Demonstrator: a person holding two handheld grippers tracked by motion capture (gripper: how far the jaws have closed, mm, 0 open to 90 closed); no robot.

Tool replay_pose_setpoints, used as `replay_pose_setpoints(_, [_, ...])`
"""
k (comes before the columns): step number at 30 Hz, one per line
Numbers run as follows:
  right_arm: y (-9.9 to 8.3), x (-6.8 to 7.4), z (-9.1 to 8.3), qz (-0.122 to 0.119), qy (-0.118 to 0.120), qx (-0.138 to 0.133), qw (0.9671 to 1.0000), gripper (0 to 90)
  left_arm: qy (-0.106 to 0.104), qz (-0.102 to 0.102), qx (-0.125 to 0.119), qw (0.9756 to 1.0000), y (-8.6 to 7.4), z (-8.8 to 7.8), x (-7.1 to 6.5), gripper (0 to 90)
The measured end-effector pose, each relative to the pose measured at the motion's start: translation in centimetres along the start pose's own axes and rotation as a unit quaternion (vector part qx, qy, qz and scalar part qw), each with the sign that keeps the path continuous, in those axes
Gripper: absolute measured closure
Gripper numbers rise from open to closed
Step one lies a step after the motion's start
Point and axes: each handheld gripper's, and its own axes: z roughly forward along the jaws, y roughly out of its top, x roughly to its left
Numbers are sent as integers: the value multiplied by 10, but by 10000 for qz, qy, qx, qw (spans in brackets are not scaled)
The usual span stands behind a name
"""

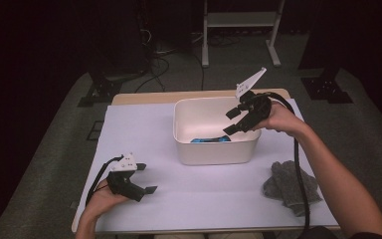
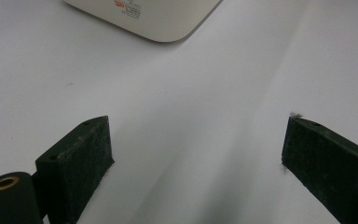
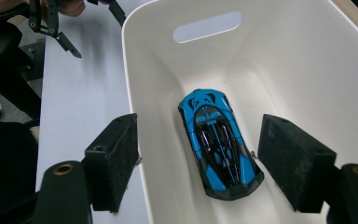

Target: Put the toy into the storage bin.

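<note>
A blue toy car (image 3: 219,144) with a black roof lies flat on the floor of a white plastic bin (image 3: 130,70). My right gripper (image 3: 205,158) hovers above the car, jaws wide apart and empty. From above, the right gripper (image 1: 230,122) hangs over the right side of the bin (image 1: 214,154), where a strip of the car (image 1: 210,140) shows. Near the table's front left my left gripper (image 1: 146,178) rests low over the white surface. Its jaws (image 2: 196,158) stand open with bare table between them.
A crumpled grey cloth (image 1: 291,186) lies at the table's front right, under the right forearm and the gripper's cable. A corner of the bin (image 2: 158,18) shows ahead of the left gripper. The left gripper (image 3: 56,23) appears far off, beyond the bin.
</note>
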Motion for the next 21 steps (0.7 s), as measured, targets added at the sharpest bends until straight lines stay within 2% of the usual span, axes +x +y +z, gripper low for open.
replay_pose_setpoints(10, [-10,10,-17,5,-121,-148,9998,276,-6,-25,-2,10000,-1,1,0,80])
replay_pose_setpoints(21, [-29,19,-38,122,-241,-322,9991,276,8,10,32,10000,0,1,-1,80])
